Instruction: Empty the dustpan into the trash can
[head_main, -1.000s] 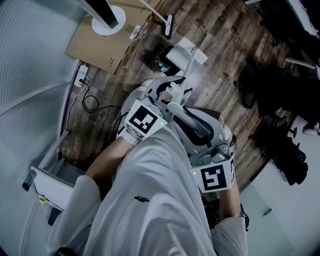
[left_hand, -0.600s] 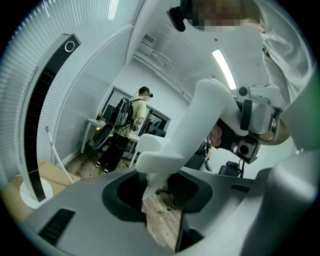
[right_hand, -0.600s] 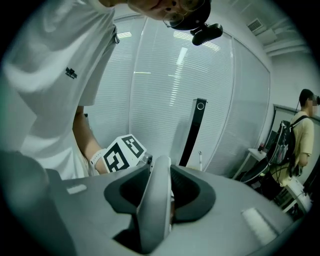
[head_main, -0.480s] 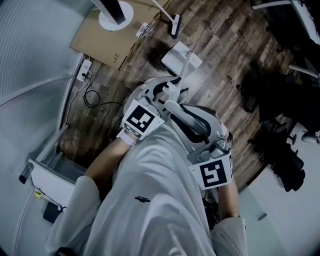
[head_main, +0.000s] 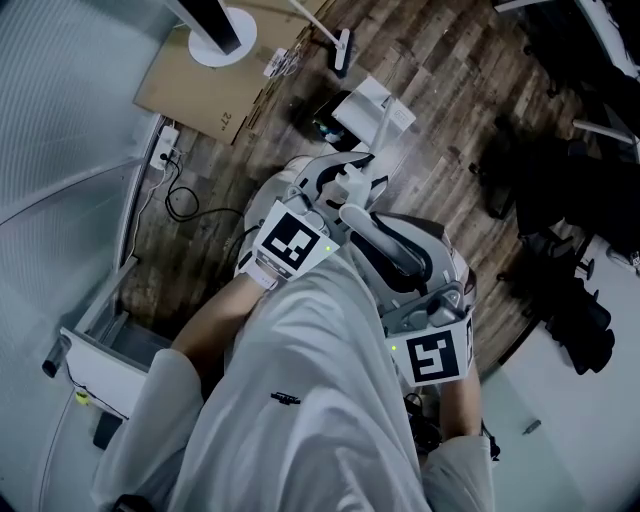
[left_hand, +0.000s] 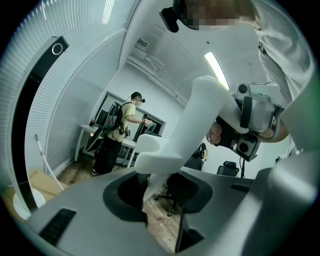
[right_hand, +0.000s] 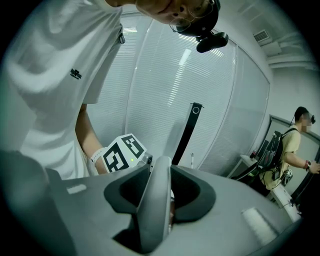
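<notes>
Left gripper view: your left gripper (left_hand: 152, 189) is clamped on the thin lower stem of the white handle (left_hand: 197, 125), with both jaws bearing on it. Just above the jaws the handle thickens and throws off a short side branch, then runs up and to the right toward your other hand.

Right gripper view: your right gripper (right_hand: 157, 196) is closed on the same handle. It looks grey in shadow here and stands upright between the jaws. The left gripper's marker cube (right_hand: 122, 152) sits just behind it, close to your white shirt (right_hand: 55, 75).

Head view: both grippers are held close in front of your body, the left one ahead of the right along the handle. The stem goes on past the left jaws to the white dustpan (head_main: 372, 103), low over the wood floor (head_main: 450, 80). You cannot tell whether it touches the floor. A dark container, apparently the trash can (head_main: 318, 125), stands just beside the dustpan on its left, and something greenish shows inside it.

A dark broom-like head on a white stick (head_main: 338, 48) lies beyond them. Flat cardboard (head_main: 200, 80) lies further left, with a power strip (head_main: 163, 150) and its cable near the wall. A second person (left_hand: 120, 130) stands well apart in the background.
</notes>
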